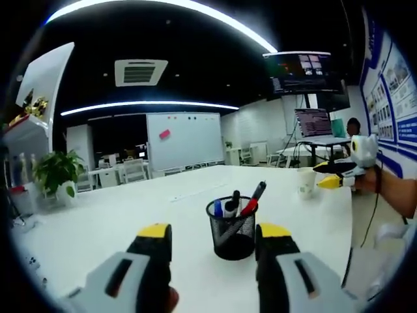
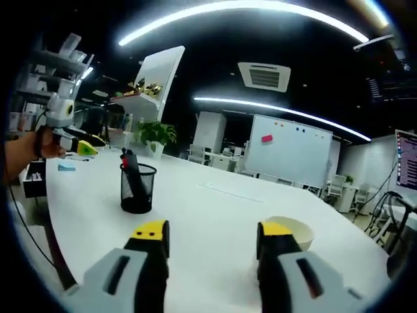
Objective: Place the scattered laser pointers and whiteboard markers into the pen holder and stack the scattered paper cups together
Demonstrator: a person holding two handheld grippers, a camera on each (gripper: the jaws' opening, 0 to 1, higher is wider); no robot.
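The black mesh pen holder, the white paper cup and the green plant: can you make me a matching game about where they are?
Things:
1. black mesh pen holder
2. white paper cup
3. green potted plant

Places:
A. beyond the table's far left edge
B. on the table, near the right gripper
C. just ahead of the open left gripper, markers inside

Pairs: 1-C, 2-B, 3-A

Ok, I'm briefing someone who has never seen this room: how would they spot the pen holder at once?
Start at the big white table in the middle of the open office. On it stands the pen holder, a black wire-mesh cup, with marker caps poking out of its top, one of them red. The other cup on the table, the paper cup, is white and solid-walled.
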